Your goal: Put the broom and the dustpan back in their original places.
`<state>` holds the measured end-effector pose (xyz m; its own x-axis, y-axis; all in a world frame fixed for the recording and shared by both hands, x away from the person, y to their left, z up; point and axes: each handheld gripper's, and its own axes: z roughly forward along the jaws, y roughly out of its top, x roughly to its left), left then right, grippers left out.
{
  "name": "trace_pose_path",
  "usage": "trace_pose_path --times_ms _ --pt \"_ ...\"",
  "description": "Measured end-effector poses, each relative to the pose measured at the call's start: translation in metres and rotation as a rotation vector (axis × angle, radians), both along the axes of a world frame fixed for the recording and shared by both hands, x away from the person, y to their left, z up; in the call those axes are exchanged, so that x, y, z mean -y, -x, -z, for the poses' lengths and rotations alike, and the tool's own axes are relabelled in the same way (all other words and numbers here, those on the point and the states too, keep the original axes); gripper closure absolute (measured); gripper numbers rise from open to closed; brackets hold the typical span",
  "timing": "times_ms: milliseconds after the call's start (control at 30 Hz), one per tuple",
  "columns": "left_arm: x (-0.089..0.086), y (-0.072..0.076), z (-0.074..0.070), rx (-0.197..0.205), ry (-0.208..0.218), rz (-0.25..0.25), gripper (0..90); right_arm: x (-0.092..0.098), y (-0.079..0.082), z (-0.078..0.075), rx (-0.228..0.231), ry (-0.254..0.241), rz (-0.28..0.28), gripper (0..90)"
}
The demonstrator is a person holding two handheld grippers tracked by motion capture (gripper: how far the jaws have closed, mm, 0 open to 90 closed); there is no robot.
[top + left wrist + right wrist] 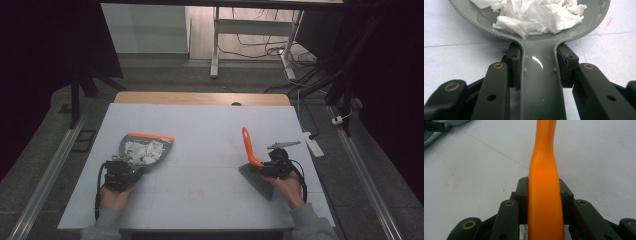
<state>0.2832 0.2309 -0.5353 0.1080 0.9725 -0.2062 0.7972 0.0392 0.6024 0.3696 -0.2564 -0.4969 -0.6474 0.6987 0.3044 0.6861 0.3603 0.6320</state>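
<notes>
High view: we are holding the dustpan at 9 o'clock on the table with the left gripper, and the brush at 3 o'clock with the right gripper.

Left gripper view: our jaws are clamping the pan's handle; crumpled paper is lying inside.

Right gripper view: our jaws are clenching the orange handle. Sweeping looks done; emptying probably remains.

Dustpan rim and crumpled paper beyond the left gripper view's top edge.
</notes>
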Motion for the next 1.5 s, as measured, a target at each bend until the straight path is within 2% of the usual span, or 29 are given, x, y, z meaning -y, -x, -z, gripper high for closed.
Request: trace_pose_path --times_ms 100,333,500,633,733,867,933,1133,1267,1367,1500 --pt "0.0 0.0 0.001 0.001 0.002 0.006 61.2 0.002 -0.002 0.001 -0.004 0.0 0.007 69.3" --pt "-0.002 0.0 0.002 0.002 0.037 0.007 58.8 0.003 -0.005 0.003 0.004 0.008 0.004 68.3" --pt "-0.003 0.001 0.0 0.012 0.048 0.01 54.1 0.004 -0.008 0.005 0.023 0.032 0.016 63.2" --pt "-0.004 0.002 -0.001 0.021 0.037 0.028 49.2 0.005 -0.01 0.007 0.024 0.054 0.027 59.2" --pt "-0.003 0.003 -0.003 0.031 0.03 0.052 41.7 0.003 -0.01 0.007 0.048 0.103 0.037 52.6" --pt "-0.001 0.005 -0.005 0.047 0.002 0.054 32.6 0.005 -0.013 0.01 0.036 0.096 0.042 50.3" --pt "-0.001 0.006 -0.007 0.054 0.002 0.056 28.5 0.004 -0.013 0.01 0.045 0.121 0.041 46.9" --pt "-0.002 0.007 -0.008 0.06 -0.005 0.061 20.0 0.004 -0.016 0.013 0.048 0.151 0.052 41.1" --pt "-0.003 0.008 -0.01 0.07 -0.015 0.059 11.6 0.005 -0.016 0.012 0.086 0.163 0.079 38.0" --pt "-0.005 0.01 -0.01 0.072 -0.014 0.069 10.5 0.006 -0.015 0.011 0.097 0.153 0.082 37.5" --pt "-0.009 0.016 -0.013 0.089 -0.017 0.08 10.1 0.007 -0.009 0.006 0.144 0.132 0.07 38.5"
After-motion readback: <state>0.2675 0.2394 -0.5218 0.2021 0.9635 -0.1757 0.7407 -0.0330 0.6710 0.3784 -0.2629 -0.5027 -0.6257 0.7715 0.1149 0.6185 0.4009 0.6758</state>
